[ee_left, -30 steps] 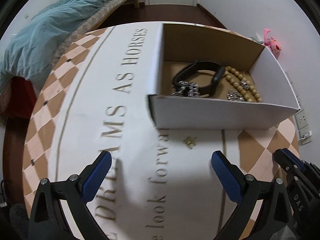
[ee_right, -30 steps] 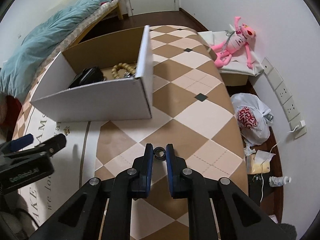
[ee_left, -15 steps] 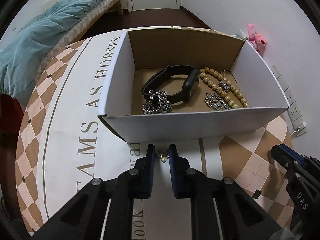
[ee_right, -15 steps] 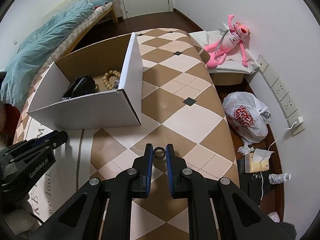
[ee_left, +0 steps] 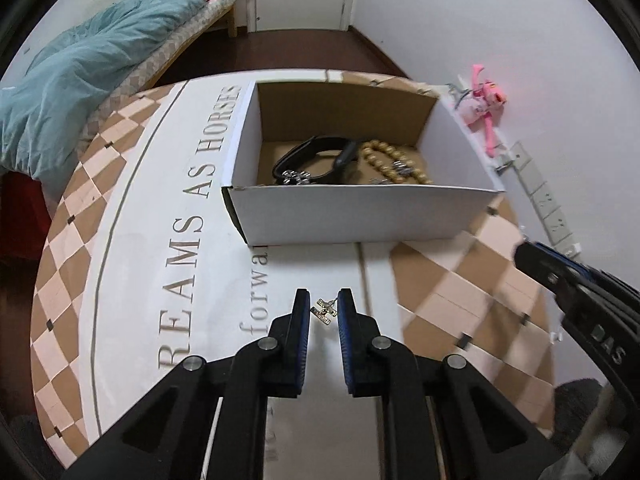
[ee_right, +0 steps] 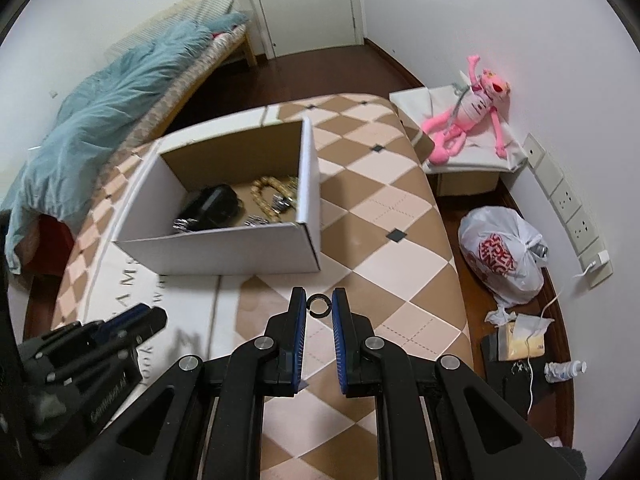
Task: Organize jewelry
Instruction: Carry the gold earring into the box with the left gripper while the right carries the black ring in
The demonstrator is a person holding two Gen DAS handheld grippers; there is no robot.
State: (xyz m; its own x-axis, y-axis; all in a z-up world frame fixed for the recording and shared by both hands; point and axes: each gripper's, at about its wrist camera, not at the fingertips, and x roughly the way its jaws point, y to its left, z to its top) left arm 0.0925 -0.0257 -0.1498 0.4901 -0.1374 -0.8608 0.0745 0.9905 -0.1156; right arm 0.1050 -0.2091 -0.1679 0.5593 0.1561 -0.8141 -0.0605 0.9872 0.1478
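An open white cardboard box (ee_left: 360, 212) (ee_right: 224, 252) stands on the table and holds a black band (ee_left: 320, 158), wooden beads (ee_left: 390, 158) and silver chains. My left gripper (ee_left: 324, 310) is shut on a small gold earring (ee_left: 325, 311) and holds it above the white cloth in front of the box. My right gripper (ee_right: 319, 305) is shut on a small dark ring (ee_right: 319, 305), above the checkered cloth near the box's right front corner. Each gripper shows in the other's view, my right gripper at the right edge (ee_left: 576, 292) and my left gripper at the lower left (ee_right: 92, 344).
The table carries a brown checkered cloth (ee_right: 384, 216) with a white lettered band (ee_left: 176, 216). A bed with a teal blanket (ee_right: 108, 120) lies to the left. A pink plush toy (ee_right: 468, 116), a plastic bag (ee_right: 504, 256) and wall sockets are to the right.
My left gripper closed on the gold earring and lifted it off the cloth. My right gripper rose with the ring, so the box sits farther off.
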